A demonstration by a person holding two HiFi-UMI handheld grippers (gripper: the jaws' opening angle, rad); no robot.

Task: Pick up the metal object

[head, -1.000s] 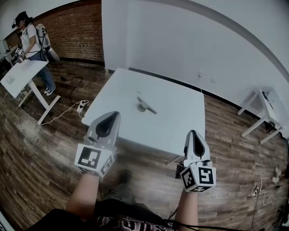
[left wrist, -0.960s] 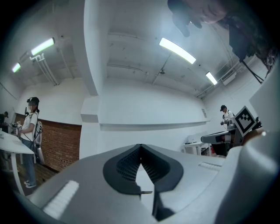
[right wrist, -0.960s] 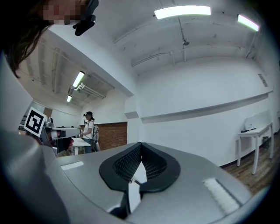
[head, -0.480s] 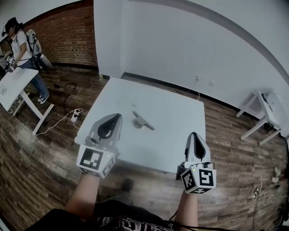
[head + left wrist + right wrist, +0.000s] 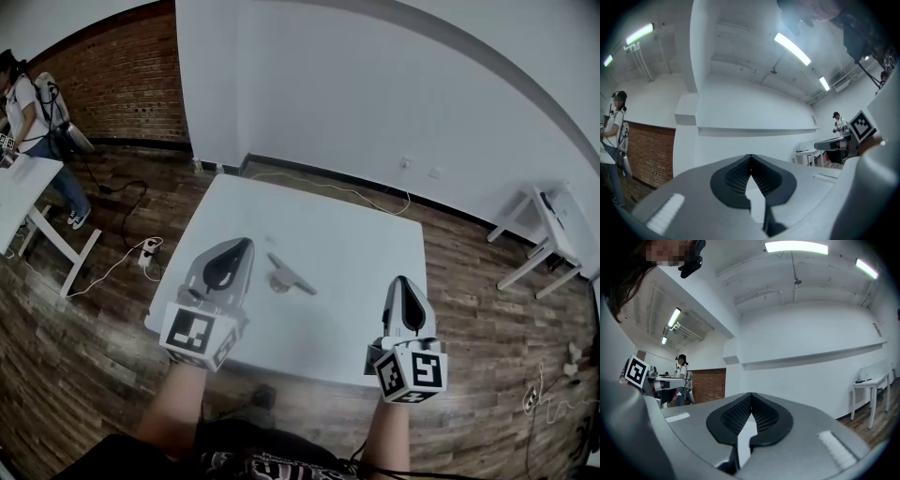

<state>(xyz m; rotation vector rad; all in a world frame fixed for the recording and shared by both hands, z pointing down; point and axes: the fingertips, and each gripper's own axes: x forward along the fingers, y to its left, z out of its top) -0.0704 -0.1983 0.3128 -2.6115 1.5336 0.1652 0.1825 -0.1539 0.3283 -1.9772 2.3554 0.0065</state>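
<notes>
On table [image 5: 361,239], metal object [image 5: 291,274] lies diagonally, far-left to near-right.

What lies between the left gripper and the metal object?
Nothing: the head view shows only bare white table between the left gripper and the metal object.

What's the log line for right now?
stage: before pick | left gripper: shut, empty | right gripper: shut, empty | metal object: on table, untouched

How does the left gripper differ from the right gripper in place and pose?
The left gripper leans rightward, at the table's near left side, close to the metal object; the right gripper points straight, at its near right corner, farther off. Both are shut, empty.
</notes>
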